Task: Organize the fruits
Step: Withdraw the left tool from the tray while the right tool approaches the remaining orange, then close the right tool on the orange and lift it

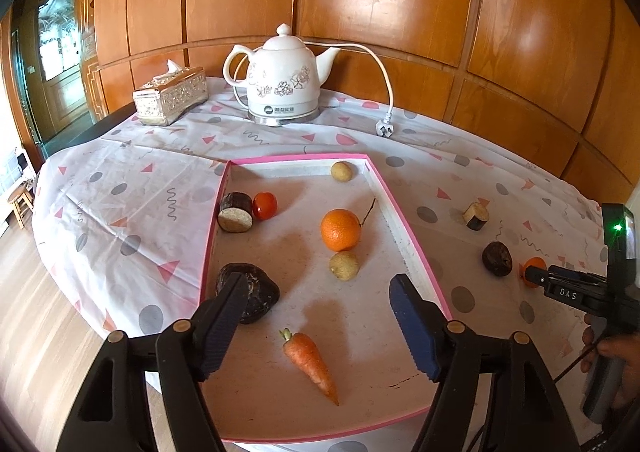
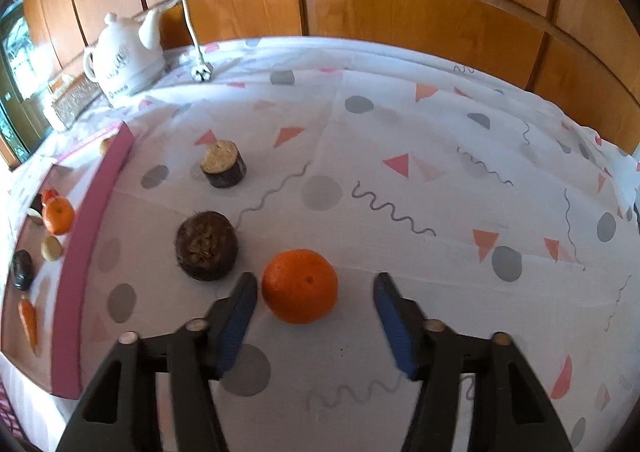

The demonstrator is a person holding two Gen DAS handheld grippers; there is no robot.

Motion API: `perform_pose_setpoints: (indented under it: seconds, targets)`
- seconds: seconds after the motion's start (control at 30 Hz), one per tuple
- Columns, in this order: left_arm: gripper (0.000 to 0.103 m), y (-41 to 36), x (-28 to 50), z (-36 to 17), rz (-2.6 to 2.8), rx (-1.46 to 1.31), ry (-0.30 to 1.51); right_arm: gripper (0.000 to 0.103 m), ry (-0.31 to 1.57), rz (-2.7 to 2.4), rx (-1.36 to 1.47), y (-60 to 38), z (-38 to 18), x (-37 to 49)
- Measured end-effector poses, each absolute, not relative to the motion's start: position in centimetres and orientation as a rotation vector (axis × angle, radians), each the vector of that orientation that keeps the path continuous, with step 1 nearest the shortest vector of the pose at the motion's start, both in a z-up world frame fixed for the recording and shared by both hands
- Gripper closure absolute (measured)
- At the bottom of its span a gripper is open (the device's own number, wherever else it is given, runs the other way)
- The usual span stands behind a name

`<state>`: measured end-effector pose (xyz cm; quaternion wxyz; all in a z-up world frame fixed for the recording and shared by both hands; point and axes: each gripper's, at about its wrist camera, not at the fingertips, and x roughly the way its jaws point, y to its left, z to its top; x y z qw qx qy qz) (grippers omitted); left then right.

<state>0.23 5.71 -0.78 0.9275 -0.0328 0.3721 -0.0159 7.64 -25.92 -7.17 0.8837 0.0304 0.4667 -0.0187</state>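
A pink-rimmed tray (image 1: pixel 404 212) holds an orange (image 1: pixel 340 229), a carrot (image 1: pixel 311 366), a tomato (image 1: pixel 264 205), two small potatoes (image 1: pixel 344 265), a dark cut log piece (image 1: pixel 235 212) and a dark lump (image 1: pixel 256 294). My left gripper (image 1: pixel 316 326) is open and empty above the tray's near part. My right gripper (image 2: pixel 314 326) is open, its fingers on either side of a second orange (image 2: pixel 299 285) on the cloth; the left finger is close to it. A brown round fruit (image 2: pixel 207 245) and a cut log piece (image 2: pixel 223 164) lie beyond it.
A white kettle (image 1: pixel 280 76) with cord and plug (image 1: pixel 384 128) and a tissue box (image 1: pixel 170 95) stand at the back by the wooden wall. The tray rim (image 2: pixel 86 252) lies left of the right gripper. The table edge drops off at left.
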Motion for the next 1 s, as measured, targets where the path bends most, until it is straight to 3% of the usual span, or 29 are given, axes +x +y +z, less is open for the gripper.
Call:
perform_pose_setpoints:
  seconds: [0.13,1.0]
  targets:
    - [0.029,5.8,0.3,-1.1,-0.029,-0.074,0.776,0.063,0.974,-0.029,0.033,-25.2,-7.2,7.6]
    - [0.027,6.7,-0.4,-0.7,-0.018,-0.133,0.768,0.063,0.935,0.071,0.054,-23.7,-5.8,3.2]
